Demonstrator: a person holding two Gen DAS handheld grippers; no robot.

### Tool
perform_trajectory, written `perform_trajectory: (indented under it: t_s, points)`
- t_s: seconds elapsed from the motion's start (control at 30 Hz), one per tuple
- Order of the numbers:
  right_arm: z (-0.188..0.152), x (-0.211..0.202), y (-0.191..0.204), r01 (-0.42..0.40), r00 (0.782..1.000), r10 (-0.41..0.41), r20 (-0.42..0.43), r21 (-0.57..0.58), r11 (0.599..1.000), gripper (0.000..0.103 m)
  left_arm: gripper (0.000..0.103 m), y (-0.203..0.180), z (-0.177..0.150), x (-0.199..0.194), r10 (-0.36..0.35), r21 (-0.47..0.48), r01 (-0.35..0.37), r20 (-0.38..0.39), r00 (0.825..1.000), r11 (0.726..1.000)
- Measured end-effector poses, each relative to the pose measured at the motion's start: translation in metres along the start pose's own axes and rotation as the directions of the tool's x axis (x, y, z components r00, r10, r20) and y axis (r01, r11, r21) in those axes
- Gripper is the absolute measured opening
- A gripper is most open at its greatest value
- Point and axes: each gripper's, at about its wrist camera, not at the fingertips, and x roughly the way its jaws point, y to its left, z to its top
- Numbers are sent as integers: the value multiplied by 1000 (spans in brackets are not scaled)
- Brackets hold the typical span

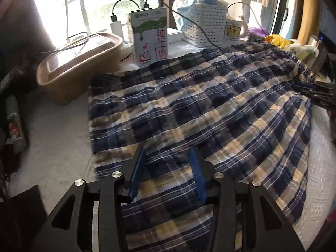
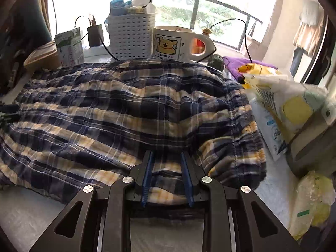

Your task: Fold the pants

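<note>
Navy, white and yellow plaid pants (image 1: pixel 210 113) lie spread across the white table, legs to the left, gathered waistband (image 2: pixel 243 130) to the right. My left gripper (image 1: pixel 168 153) hovers over the leg end near the front edge, blue-padded fingers apart, nothing between them. My right gripper (image 2: pixel 167 155) sits at the front edge near the waistband, fingers apart with plaid cloth lying between them; whether it pinches the cloth I cannot tell. The right gripper also shows in the left wrist view (image 1: pixel 315 90) at the far right.
Along the window side stand a tan lidded box (image 1: pixel 77 63), a milk carton (image 1: pixel 150 35), a white perforated basket (image 2: pixel 131 37), a bear mug (image 2: pixel 174 42) and charger cables. Plastic bags (image 2: pixel 281 109) and a box crowd the right side.
</note>
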Motion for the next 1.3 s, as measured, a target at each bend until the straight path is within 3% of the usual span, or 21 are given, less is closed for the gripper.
perform_trajectory:
  t_s: [0.3,0.43,0.57,0.7,0.83,0.9,1.3]
  points:
    - [-27,-23,-10,24,999,-22,-48,43,999,29,44,29,-18,-18,97,-105,-98,-15,995,990]
    - [-29,-40,0,59,998,-58,-23,49,997,29,44,19,-24,-47,22,-141,-13,61,998,990]
    - [-17,-52,34,-31,998,32,54,-15,999,29,44,-13,-28,-59,-68,-128,81,102,992,988]
    - [-6,-37,64,-87,995,90,41,-70,994,38,44,-54,-28,-46,-135,-73,141,77,988,987]
    - [-15,-14,75,-106,994,103,-45,-71,992,40,44,-88,-37,-31,-143,18,143,20,989,990]
    - [-22,-17,72,-116,993,114,-36,-61,991,41,44,-93,-45,-27,-129,31,129,-3,992,991]
    - [-50,-45,57,-97,993,94,-65,-46,994,55,45,-58,-78,-52,-101,2,101,-22,995,995]
